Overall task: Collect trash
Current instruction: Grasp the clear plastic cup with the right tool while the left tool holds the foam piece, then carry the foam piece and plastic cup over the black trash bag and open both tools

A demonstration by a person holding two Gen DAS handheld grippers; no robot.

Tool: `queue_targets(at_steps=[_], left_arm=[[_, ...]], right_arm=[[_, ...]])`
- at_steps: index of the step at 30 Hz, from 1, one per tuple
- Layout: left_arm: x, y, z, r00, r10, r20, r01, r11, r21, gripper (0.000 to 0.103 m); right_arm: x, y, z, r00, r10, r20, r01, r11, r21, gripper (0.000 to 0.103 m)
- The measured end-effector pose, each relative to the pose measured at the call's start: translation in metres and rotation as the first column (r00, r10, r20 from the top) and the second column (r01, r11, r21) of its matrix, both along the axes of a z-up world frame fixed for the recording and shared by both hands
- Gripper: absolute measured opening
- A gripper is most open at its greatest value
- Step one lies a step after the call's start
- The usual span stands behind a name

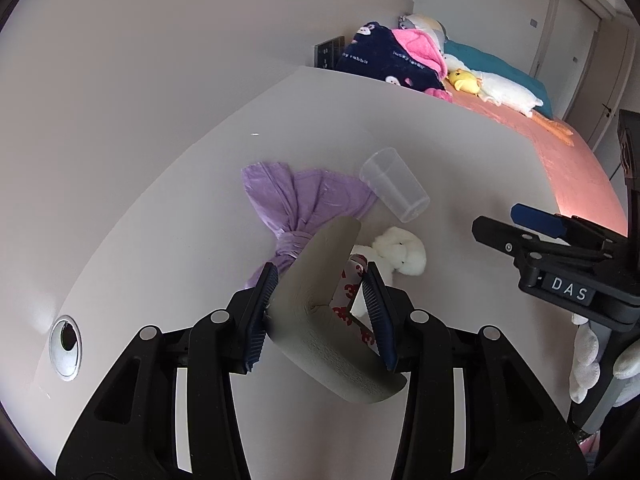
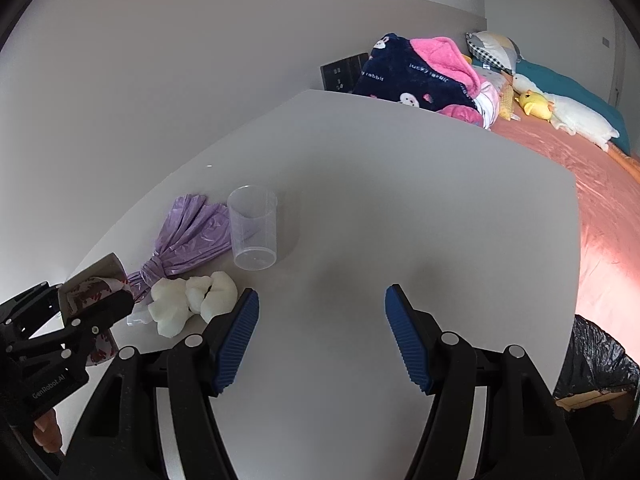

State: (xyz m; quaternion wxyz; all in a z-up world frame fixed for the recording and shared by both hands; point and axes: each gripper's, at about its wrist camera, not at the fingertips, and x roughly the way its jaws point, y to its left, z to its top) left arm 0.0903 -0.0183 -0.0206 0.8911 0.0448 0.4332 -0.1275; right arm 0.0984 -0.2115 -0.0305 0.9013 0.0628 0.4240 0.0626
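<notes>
Left gripper (image 1: 320,312) fingers clamped on grey foam strip (image 1: 320,320) | right gripper (image 2: 322,340) fingers apart, empty | keep grip firm, carry toward black bin bag (image 2: 596,364) at 4 o'clock

On table (image 2: 360,200), near left-rear edge: knotted bag (image 2: 188,236), lying flat, knot toward camera. Cup (image 2: 253,227) upright just right of bag, touching or overlapping its edge. Fluffy wad (image 2: 192,300) in front of cup, just right of bag's knot. Left gripper (image 1: 320,312) before the knot, clamped on angled foam strip (image 1: 320,280), strip raised off table. Right gripper (image 2: 322,336) right of left one, jaws apart over bare tabletop, near the wad. Cable hole (image 1: 65,336) in table at far left. Bed (image 2: 600,208) beyond table's right edge; blanket pile (image 2: 416,76) and plush toys (image 2: 560,114) on it. Lined bin (image 2: 596,368) below table's right corner.
</notes>
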Motion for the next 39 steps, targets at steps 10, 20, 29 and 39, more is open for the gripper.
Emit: queue_targets(at_steps=[10, 20, 29, 39], left_arm=[[0.013, 0.025, -0.001, 0.999, 0.05, -0.015, -0.051, 0.999, -0.013, 0.043], [0.016, 0.034, -0.006, 0.997, 0.07, -0.036, -0.071, 0.997, -0.017, 0.043], [0.016, 0.032, -0.002, 0.998, 0.061, -0.029, -0.062, 0.998, -0.024, 0.043], [0.01, 0.025, 0.004, 0.999, 0.033, -0.015, -0.034, 0.999, -0.026, 0.043]], right_arm=[[0.039, 0.032, -0.006, 0.999, 0.049, -0.018, -0.049, 0.999, -0.012, 0.068], [0.076, 0.051, -0.014, 0.997, 0.051, -0.051, -0.052, 0.998, -0.031, 0.063], [0.073, 0.051, -0.019, 0.995, 0.068, -0.077, -0.072, 0.996, -0.052, 0.04], [0.049, 0.035, -0.01, 0.996, 0.052, -0.067, -0.055, 0.998, -0.043, 0.04]])
